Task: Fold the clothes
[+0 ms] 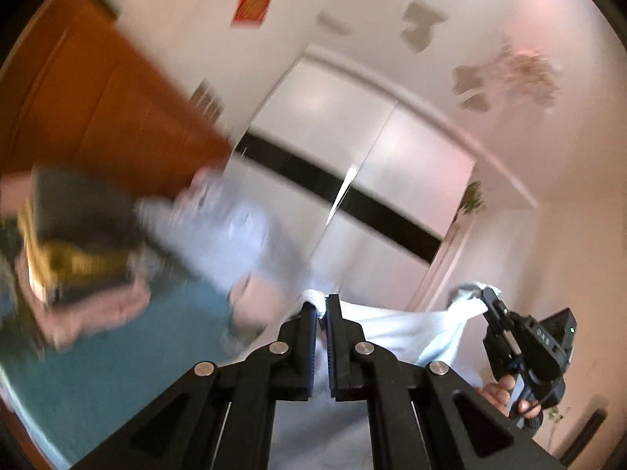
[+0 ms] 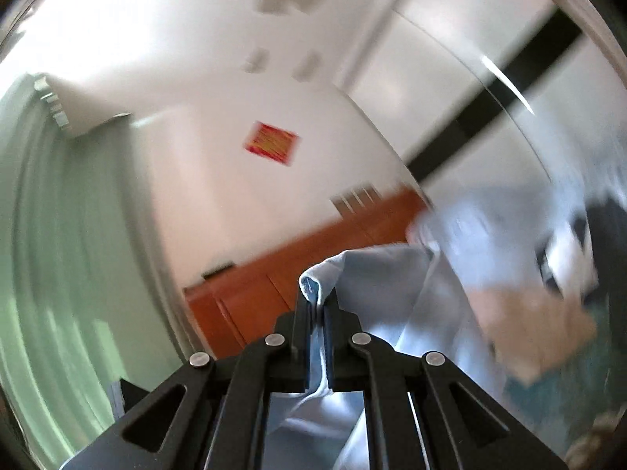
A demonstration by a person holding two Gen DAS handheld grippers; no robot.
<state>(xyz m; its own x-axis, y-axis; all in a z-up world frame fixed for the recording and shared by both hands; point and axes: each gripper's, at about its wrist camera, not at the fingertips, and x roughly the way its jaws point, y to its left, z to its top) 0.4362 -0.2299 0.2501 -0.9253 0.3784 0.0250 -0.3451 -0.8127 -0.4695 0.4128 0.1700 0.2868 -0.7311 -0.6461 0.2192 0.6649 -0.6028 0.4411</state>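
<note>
Left wrist view: my left gripper and right gripper each pinch the pale garment; thin corner grips could slip.

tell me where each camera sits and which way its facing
Left wrist: rides on the left tool, facing roughly level at the white wardrobe; shows its own fingers shut on the pale blue garment, plus the right tool and the hand holding it.
Right wrist: rides on the right tool, tilted slightly up at the wall and green curtain; only its own fingers show, pinching the garment.
Shared: the garment, wardrobe, red wall poster, orange-brown door.
</note>
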